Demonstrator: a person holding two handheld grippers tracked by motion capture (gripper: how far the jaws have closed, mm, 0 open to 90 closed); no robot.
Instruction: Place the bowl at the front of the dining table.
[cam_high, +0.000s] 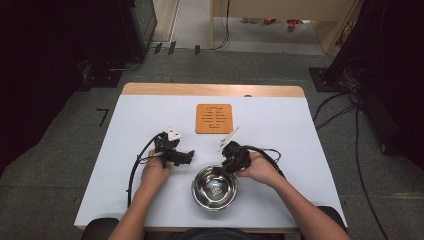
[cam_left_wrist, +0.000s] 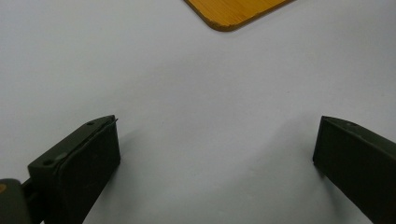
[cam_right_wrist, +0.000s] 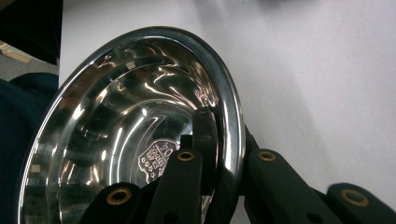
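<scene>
left gripper (cam_high: 186, 158) at centre left hangs open over bare table (cam_high: 280, 125). lower centre, the steel bowl (cam_high: 215, 187) has its rim pinched by the right gripper (cam_right_wrist: 223, 140). grasp looks done; lifting or moving it remains.

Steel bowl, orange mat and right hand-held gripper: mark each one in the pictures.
steel bowl (cam_high: 215, 189), high view, on the shiny inner bottom.
orange mat (cam_high: 214, 118), high view, on the middle of its slotted face.
right hand-held gripper (cam_right_wrist: 223, 154), right gripper view, between its fingertips clamping the bowl's rim.
</scene>
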